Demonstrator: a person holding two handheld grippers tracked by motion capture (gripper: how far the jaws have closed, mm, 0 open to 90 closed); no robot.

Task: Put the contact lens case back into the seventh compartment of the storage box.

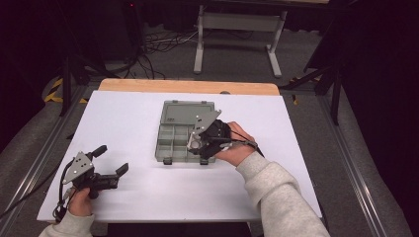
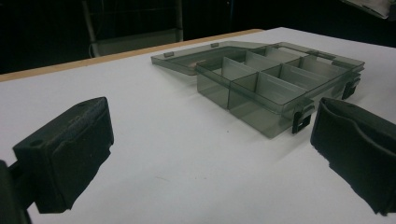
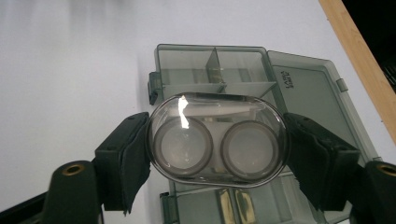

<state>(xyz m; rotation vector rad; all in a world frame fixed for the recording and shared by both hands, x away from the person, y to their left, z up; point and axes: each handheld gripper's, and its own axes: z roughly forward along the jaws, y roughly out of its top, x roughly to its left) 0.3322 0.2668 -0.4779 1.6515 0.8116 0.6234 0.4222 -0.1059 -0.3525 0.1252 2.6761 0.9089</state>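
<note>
From above, the right gripper (image 1: 197, 144) hovers over the open organiser box (image 1: 185, 133) on the table (image 1: 123, 118), the left gripper (image 2: 210, 154) idles spread apart, and up close the right pinches a clear oval case (image 3: 217, 140) by its ends, likely light, stiff, slippery.

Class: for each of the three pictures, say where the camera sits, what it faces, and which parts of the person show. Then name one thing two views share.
High view: above the table, looking forward and down; forearms, hands, left gripper, right gripper.
Left gripper view: on that gripper, facing the open box; both jaws apart.
Right gripper view: over the box; jaws clamp a clear case.
Shared: the box.
</note>
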